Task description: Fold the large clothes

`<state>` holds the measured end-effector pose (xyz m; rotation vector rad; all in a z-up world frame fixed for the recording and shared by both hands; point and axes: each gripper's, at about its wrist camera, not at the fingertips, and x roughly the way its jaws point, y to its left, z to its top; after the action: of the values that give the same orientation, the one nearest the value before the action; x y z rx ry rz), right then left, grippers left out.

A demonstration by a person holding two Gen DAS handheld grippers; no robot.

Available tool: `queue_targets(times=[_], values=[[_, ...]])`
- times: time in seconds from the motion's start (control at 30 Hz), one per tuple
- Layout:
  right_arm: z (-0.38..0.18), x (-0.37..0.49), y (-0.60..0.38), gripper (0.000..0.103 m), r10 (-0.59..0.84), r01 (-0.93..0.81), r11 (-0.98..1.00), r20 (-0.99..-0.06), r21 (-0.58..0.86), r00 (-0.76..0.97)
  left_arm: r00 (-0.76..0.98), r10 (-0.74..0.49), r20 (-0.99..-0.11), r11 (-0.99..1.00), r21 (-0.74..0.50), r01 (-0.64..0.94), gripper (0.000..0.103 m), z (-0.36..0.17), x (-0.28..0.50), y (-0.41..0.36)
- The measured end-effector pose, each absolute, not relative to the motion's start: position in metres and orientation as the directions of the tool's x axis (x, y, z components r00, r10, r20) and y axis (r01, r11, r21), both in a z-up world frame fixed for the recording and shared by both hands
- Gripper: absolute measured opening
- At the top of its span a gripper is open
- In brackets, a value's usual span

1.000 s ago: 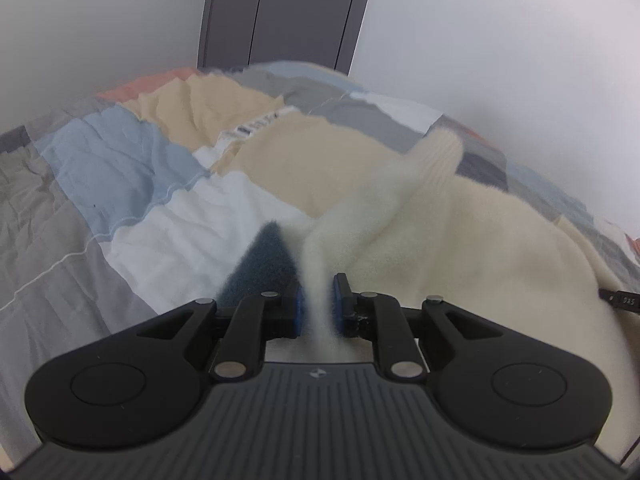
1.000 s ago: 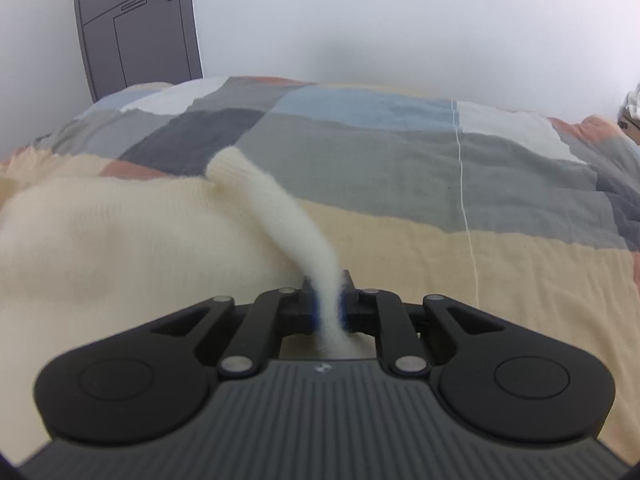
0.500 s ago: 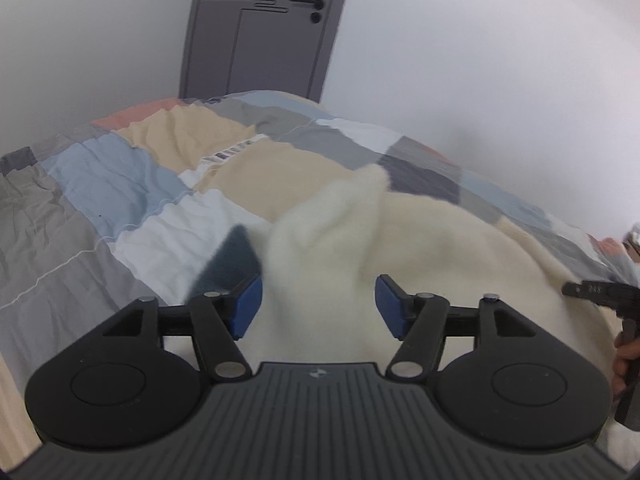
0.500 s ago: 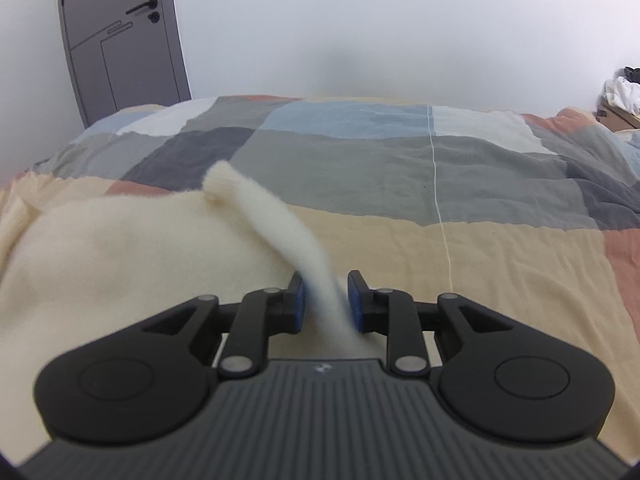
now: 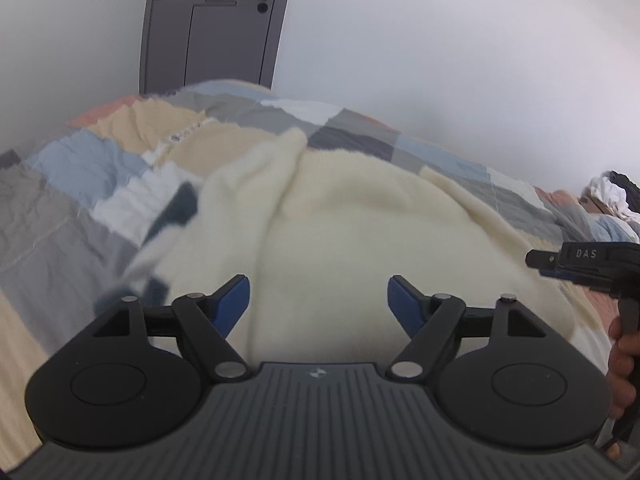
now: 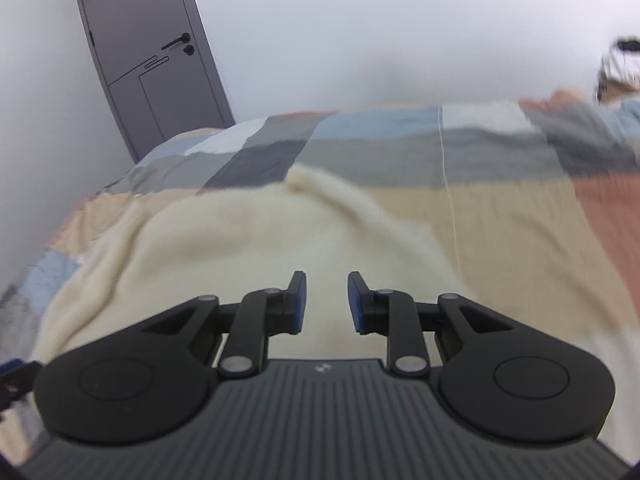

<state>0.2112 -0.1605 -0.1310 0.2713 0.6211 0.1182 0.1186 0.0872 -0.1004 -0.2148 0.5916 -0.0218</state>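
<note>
A large cream sweater (image 5: 360, 208) lies spread on the bed, with a dark blue patch (image 5: 176, 208) at its left edge. Its left sleeve (image 5: 280, 160) lies folded in over the body. My left gripper (image 5: 318, 284) hovers above the sweater, its jaws opening, with nothing between them. In the right wrist view the same sweater (image 6: 240, 232) shows its other sleeve (image 6: 352, 204) laid across it. My right gripper (image 6: 327, 280) stands slightly open over the fabric and holds nothing. It also shows at the right edge of the left wrist view, right gripper (image 5: 560, 260), held by a hand (image 5: 620, 360).
The bed has a patchwork quilt (image 5: 60, 232) of grey, blue, beige and orange squares. A grey door (image 5: 216, 24) stands behind the bed in a white wall. A heap of clothes (image 5: 612, 196) lies at the far right end.
Both grippers have let go of the sleeves and opened, the left wide, the right a little. Both have drawn back and up, and the sleeves now lie on the sweater.
</note>
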Motion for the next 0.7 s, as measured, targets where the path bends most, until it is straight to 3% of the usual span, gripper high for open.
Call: queue_targets(times=[0.3, 0.6, 0.63, 0.67, 0.7], values=[[-0.14, 0.177, -0.157, 0.027, 0.308, -0.018, 0.898, -0.598, 0.44, 0.739, 0.785, -0.14, -0.603, 0.965, -0.262, -0.029, 0.095, -0.111, 0.113, 0.081], [-0.165, 0.184, -0.15, 0.027, 0.408, 0.018, 0.832, -0.635, 0.554, 0.656, 0.728, -0.244, -0.641, 0.906, -0.419, -0.065, 0.096, -0.131, 0.132, 0.094], [-0.167, 0.185, -0.15, 0.038, 0.414, 0.027, 0.826, -0.637, 0.563, 0.65, 0.726, -0.248, -0.641, 0.897, -0.435, -0.077, 0.096, -0.133, 0.133, 0.097], [-0.169, 0.185, -0.151, 0.065, 0.426, 0.037, 0.811, -0.633, 0.584, 0.646, 0.725, -0.25, -0.642, 0.889, -0.449, -0.091, 0.096, -0.135, 0.134, 0.1], [-0.172, 0.185, -0.153, 0.078, 0.442, 0.05, 0.789, -0.623, 0.612, 0.645, 0.725, -0.247, -0.643, 0.883, -0.457, -0.105, 0.096, -0.136, 0.135, 0.103]])
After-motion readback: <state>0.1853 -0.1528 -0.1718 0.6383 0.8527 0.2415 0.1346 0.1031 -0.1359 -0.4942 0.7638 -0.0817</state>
